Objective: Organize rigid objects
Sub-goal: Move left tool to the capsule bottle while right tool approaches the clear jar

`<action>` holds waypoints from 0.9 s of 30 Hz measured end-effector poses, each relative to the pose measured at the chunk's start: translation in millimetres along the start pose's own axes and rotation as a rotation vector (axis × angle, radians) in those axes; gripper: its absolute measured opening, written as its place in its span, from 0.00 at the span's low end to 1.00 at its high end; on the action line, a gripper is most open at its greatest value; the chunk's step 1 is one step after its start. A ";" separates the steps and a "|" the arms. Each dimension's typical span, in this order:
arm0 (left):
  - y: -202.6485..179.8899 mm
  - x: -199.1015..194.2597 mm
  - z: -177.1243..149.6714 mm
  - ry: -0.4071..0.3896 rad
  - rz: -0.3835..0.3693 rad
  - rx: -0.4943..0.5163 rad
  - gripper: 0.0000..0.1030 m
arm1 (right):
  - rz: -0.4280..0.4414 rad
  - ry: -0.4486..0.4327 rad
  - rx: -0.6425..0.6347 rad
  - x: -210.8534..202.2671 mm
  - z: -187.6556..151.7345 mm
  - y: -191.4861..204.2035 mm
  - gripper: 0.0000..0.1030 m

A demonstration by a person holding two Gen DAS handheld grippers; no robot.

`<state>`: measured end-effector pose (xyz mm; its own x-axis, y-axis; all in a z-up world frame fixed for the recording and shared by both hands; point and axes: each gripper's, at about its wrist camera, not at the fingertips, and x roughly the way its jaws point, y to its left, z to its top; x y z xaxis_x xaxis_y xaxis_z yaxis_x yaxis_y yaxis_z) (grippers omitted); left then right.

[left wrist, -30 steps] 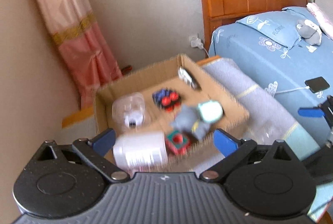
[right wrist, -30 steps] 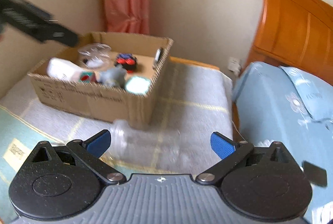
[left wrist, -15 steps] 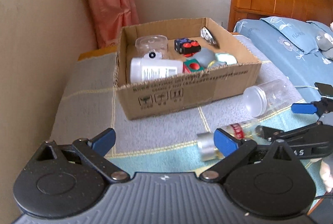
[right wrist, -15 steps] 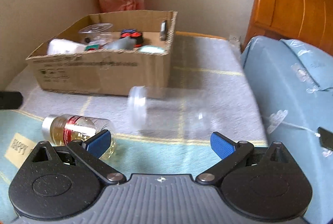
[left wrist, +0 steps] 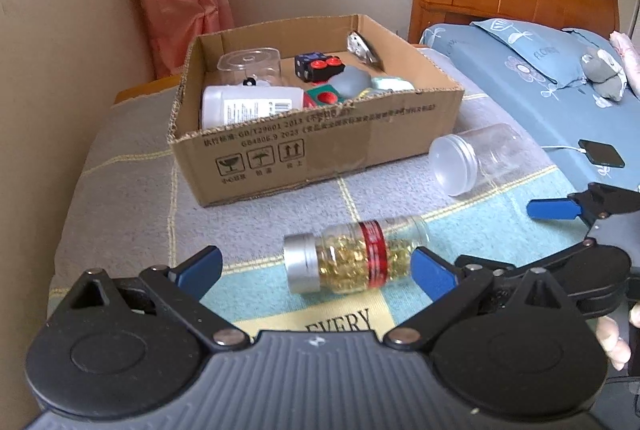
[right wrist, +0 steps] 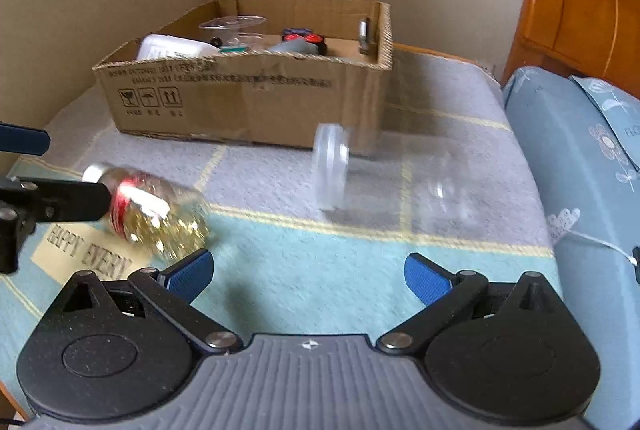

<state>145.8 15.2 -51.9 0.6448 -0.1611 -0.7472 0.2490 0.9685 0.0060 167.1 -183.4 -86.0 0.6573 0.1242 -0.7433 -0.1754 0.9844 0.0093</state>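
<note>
My left gripper (left wrist: 316,270) & right gripper (right wrist: 308,276) both gape, empty; pill bottle (left wrist: 352,256) at 12 lies sideways, may roll w/ an off-center pinch.

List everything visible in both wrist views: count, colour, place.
cardboard box: 1, brown, on the grey blanket
white bottle: 1, lying in box, front left
clear tub: 1, in box, back left
cubes: 2, dark blue with red, and green with red, in box
capsule bottle: 1, clear, silver cap, red band, lying before box
empty jar: 1, clear, lying right of box
phone: 1, black, on bed
left gripper: open
right gripper: open
</note>
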 end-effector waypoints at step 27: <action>-29.8 52.1 -20.1 0.052 -0.005 -0.027 0.99 | 0.054 -0.073 -0.099 -16.8 -40.7 -29.4 1.00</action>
<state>157.4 -18.2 -104.4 0.6047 -0.1566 -0.7809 0.2323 0.9725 -0.0152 131.4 -219.4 -101.1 0.6958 0.1893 -0.6928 -0.2812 0.9594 -0.0202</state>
